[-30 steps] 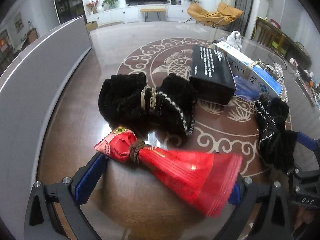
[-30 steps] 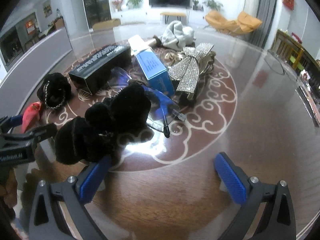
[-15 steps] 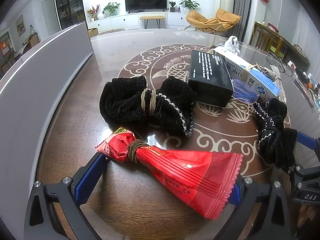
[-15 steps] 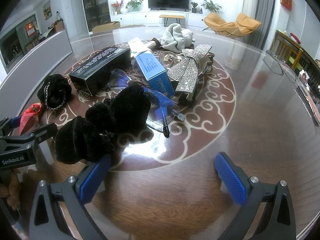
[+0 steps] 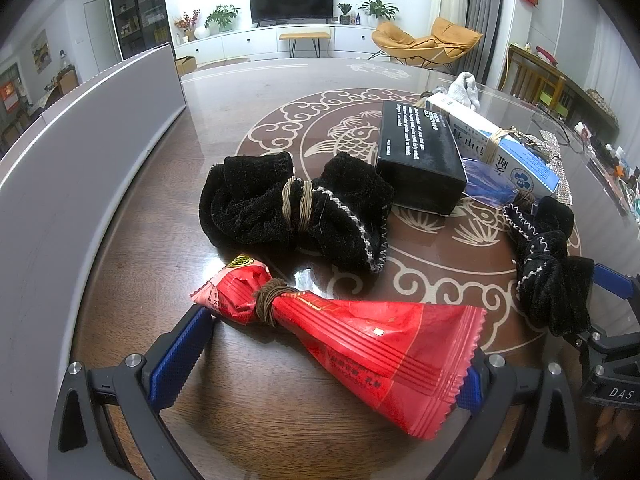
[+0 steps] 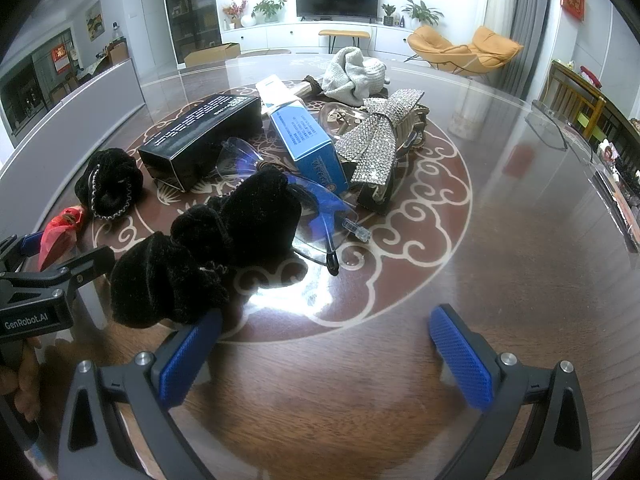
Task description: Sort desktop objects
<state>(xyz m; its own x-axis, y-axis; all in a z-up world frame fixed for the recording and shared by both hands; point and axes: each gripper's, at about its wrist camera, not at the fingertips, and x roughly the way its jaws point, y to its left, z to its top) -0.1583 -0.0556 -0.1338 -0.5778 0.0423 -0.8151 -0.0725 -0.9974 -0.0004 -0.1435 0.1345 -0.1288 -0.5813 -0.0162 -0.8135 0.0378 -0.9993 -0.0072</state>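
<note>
A red snack packet (image 5: 352,336) tied with a brown band lies on the table between the open fingers of my left gripper (image 5: 320,356); it also shows in the right wrist view (image 6: 60,228). A black velvet bow (image 5: 296,208) lies just beyond it. A second black velvet bow (image 6: 208,248) lies by the left finger of my right gripper (image 6: 324,356), which is open and empty. Behind are a black box (image 5: 420,160), a blue and white box (image 6: 308,148), clear blue glasses (image 6: 316,216) and a rhinestone bow (image 6: 376,140).
The round brown table (image 6: 500,208) has a glass top with a white swirl pattern. A grey panel (image 5: 68,184) runs along its left edge. A pale knitted cloth (image 6: 352,76) lies at the back. Small items sit at the far right rim (image 6: 624,176).
The red packet has stopped moving and lies flat and sharp between my left fingers. Both grippers have barely shifted.
</note>
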